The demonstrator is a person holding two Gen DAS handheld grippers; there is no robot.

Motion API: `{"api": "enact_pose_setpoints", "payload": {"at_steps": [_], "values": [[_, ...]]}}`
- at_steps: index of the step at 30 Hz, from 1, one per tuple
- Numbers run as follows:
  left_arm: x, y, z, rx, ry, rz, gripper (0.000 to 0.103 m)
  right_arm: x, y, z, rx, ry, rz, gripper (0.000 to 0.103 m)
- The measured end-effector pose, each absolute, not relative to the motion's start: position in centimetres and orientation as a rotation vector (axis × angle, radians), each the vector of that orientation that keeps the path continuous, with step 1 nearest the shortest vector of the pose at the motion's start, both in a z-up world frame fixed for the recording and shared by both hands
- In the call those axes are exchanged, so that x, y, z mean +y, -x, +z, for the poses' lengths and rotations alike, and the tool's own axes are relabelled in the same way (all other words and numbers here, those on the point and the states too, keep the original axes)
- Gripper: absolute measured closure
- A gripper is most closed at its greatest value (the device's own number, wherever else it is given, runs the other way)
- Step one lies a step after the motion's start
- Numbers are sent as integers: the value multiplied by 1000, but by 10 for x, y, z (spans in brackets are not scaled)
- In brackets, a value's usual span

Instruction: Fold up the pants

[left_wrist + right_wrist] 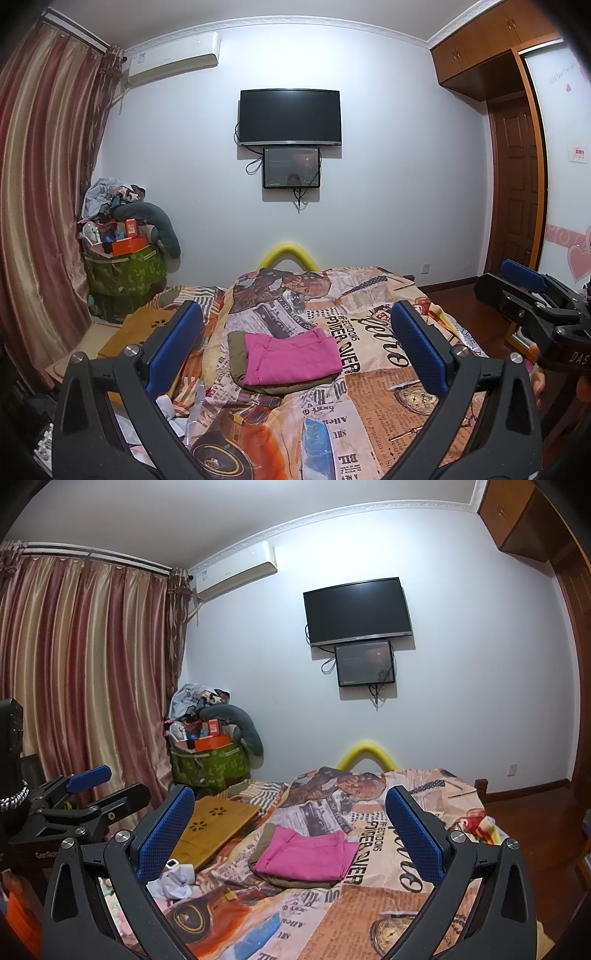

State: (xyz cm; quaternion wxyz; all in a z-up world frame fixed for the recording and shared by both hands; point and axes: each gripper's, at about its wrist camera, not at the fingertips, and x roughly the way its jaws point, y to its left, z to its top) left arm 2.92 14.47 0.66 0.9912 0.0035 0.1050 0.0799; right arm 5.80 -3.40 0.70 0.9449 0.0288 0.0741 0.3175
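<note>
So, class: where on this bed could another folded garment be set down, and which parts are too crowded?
Free patches: the bedspread right of the pink pants, and the stretch between the pants and the yellow headboard. Crowded: left of the pants, where the wooden tray and crumpled white cloth lie. Both the left gripper and right gripper hover open.

The pink pants (291, 356) are folded into a small flat square. They sit on top of folded olive-green pants (236, 354), which stick out on the left and near sides. Both lie on the bed (388, 398), near its middle
</note>
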Motion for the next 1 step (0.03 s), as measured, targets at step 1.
{"api": "enact_pose_setpoints", "payload": {"at_steps": [1], "values": [[145, -29, 7, 211, -8, 160, 0, -34, -58, 7, 150, -58, 647, 0]]}}
